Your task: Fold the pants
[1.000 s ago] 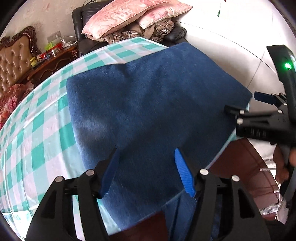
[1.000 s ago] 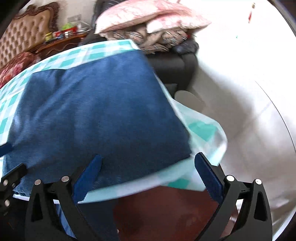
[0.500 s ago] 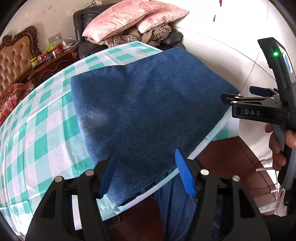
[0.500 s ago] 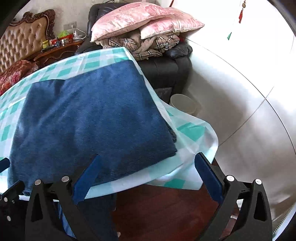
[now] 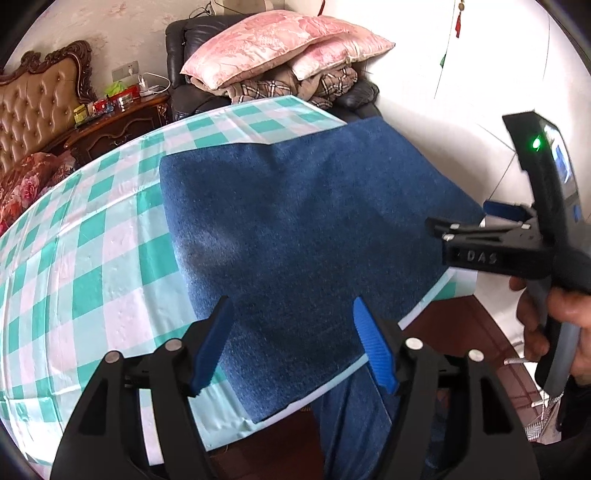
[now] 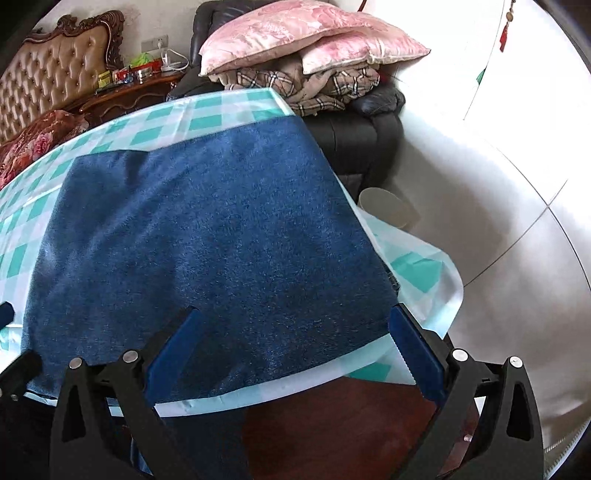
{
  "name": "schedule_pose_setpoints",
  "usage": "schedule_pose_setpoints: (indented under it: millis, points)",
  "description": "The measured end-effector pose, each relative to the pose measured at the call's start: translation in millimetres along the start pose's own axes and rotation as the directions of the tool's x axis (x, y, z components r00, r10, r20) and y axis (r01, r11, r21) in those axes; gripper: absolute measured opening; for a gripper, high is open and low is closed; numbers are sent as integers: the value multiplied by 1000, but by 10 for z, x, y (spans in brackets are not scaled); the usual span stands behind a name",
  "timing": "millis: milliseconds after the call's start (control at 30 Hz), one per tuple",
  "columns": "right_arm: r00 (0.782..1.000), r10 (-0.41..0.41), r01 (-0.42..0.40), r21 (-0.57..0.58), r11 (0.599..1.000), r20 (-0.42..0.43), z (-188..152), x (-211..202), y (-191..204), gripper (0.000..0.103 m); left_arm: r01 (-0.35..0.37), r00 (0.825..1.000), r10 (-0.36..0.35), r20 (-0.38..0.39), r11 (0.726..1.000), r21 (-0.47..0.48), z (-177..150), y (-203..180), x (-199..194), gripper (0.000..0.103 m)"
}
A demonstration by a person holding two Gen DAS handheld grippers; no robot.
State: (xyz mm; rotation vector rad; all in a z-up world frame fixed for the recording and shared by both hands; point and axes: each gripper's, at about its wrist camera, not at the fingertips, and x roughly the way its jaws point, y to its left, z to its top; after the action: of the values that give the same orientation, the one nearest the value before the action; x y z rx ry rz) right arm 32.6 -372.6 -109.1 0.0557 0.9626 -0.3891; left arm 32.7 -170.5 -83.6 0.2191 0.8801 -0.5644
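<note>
Dark blue denim pants [image 5: 306, 225] lie folded flat on a table with a green-and-white checked cloth [image 5: 92, 266]; they also fill the right wrist view [image 6: 207, 240]. Part of the pants hangs over the near table edge [image 5: 351, 413]. My left gripper [image 5: 293, 347] is open and empty above the near edge of the pants. My right gripper [image 6: 291, 354] is open wide and empty over the near right corner of the pants. It shows from the side in the left wrist view [image 5: 491, 236], at the pants' right edge.
A dark armchair [image 6: 354, 125] piled with pink pillows [image 6: 303, 33] and plaid blankets stands behind the table. A wooden side table [image 5: 118, 122] with small items and a tufted headboard [image 5: 33, 107] are far left. A pale bin [image 6: 388, 206] sits on the floor by the table's right corner.
Both grippers have pulled back and up from the pants, so more of the table and room shows. Both stay open. The pants have not moved.
</note>
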Motion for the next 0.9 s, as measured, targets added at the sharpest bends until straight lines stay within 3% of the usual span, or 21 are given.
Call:
schedule_pose_setpoints:
  millis: [100, 233, 400, 533, 667, 900]
  points:
    - [1000, -14, 13, -8, 1000, -19, -31, 73, -11, 97, 14, 1000, -14, 5, 1000, -9, 10, 11, -1, 73]
    - [999, -33, 33, -6, 999, -29, -64, 93, -86, 97, 26, 1000, -25, 17, 999, -23, 63, -11, -7, 88]
    - [997, -60, 61, 34, 998, -42, -116, 34, -292, 97, -10, 996, 9, 84, 1000, 11, 193, -127, -152, 101]
    - [996, -85, 86, 45, 995, -23, -140, -101, -402, 97, -60, 994, 56, 99, 997, 38, 315, -263, -226, 101]
    - [996, -83, 83, 75, 994, 7, -163, -322, -518, 97, -1, 992, 0, 126, 1000, 6, 349, -253, -326, 101]
    - [996, -71, 66, 94, 993, 56, -112, -593, -589, 97, -10, 989, 11, 146, 1000, -10, 344, -287, -427, 101]
